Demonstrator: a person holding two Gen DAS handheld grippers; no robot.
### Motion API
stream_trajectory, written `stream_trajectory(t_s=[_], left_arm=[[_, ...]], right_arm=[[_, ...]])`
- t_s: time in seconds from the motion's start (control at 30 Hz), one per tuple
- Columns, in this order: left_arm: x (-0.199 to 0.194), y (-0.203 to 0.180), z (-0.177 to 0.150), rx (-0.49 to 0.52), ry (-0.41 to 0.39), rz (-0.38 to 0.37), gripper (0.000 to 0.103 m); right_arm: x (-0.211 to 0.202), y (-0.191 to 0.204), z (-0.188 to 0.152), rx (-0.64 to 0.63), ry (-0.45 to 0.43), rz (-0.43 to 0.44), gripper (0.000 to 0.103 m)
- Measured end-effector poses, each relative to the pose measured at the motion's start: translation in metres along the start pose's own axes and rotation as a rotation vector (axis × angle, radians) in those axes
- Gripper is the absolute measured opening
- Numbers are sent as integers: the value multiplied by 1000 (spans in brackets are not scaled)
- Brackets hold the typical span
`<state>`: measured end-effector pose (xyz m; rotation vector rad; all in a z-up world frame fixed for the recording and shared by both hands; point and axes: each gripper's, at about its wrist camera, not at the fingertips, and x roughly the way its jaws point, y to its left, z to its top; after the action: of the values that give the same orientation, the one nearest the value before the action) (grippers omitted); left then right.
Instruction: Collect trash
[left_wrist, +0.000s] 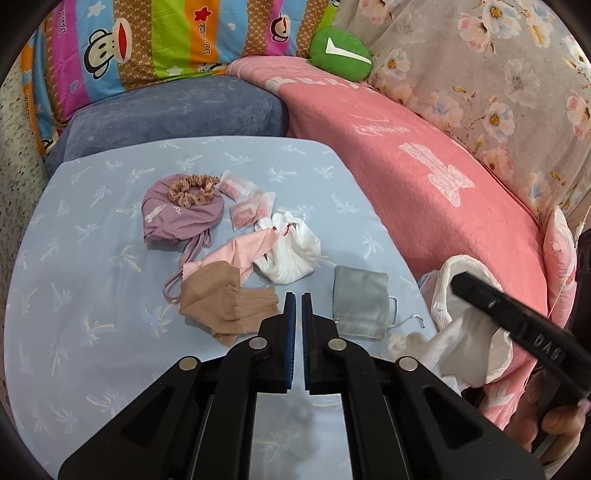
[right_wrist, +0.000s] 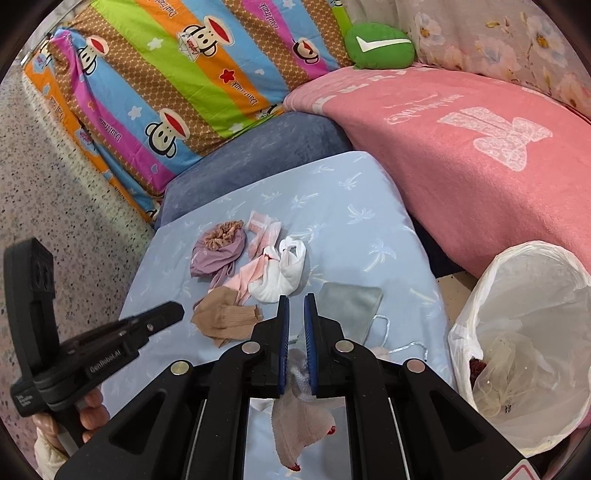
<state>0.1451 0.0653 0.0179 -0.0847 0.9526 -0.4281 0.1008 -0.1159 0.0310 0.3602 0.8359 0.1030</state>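
My right gripper (right_wrist: 295, 299) is shut on a pale pink sock (right_wrist: 295, 424) with red spots, which hangs below the fingers over the blue sheet (right_wrist: 332, 206). The white bag-lined bin (right_wrist: 524, 332) stands to its right, open, with scraps inside. My left gripper (left_wrist: 298, 295) is shut and empty above the sheet (left_wrist: 92, 314). Ahead of it lie a tan sock (left_wrist: 221, 306), a grey pouch (left_wrist: 358, 299), a white cloth bundle (left_wrist: 291, 254), a pink cloth (left_wrist: 229, 258), a purple cap (left_wrist: 177, 218) with a scrunchie (left_wrist: 192, 190), and small pink packets (left_wrist: 243, 206).
A pink blanket (left_wrist: 424, 192) borders the sheet on the right, a blue-grey cushion (left_wrist: 177, 114) and striped monkey-print pillow (left_wrist: 147, 44) lie behind. A green plush (left_wrist: 340, 55) sits at the back. Speckled floor (right_wrist: 55, 184) lies left. The right gripper's body (left_wrist: 517, 328) shows over the bin bag (left_wrist: 465, 332).
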Motion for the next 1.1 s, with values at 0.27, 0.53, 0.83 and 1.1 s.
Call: stream_trajectory(t_s=[0.27,0.53,0.83,1.1], left_arm=[[31,38,-17,-59,73,108,60],[66,68,-14,-117,123,140,64],[75,68,-16,-134,156,77,16],[50,61,-20,-132,131,65,12]], right_arm=[[25,7,-4,-6,47,16,8],[61,17,0,-8,84,24,10],[76,14,1,-7,100,-13,31],[65,14,-33,-34,155,-18,45]])
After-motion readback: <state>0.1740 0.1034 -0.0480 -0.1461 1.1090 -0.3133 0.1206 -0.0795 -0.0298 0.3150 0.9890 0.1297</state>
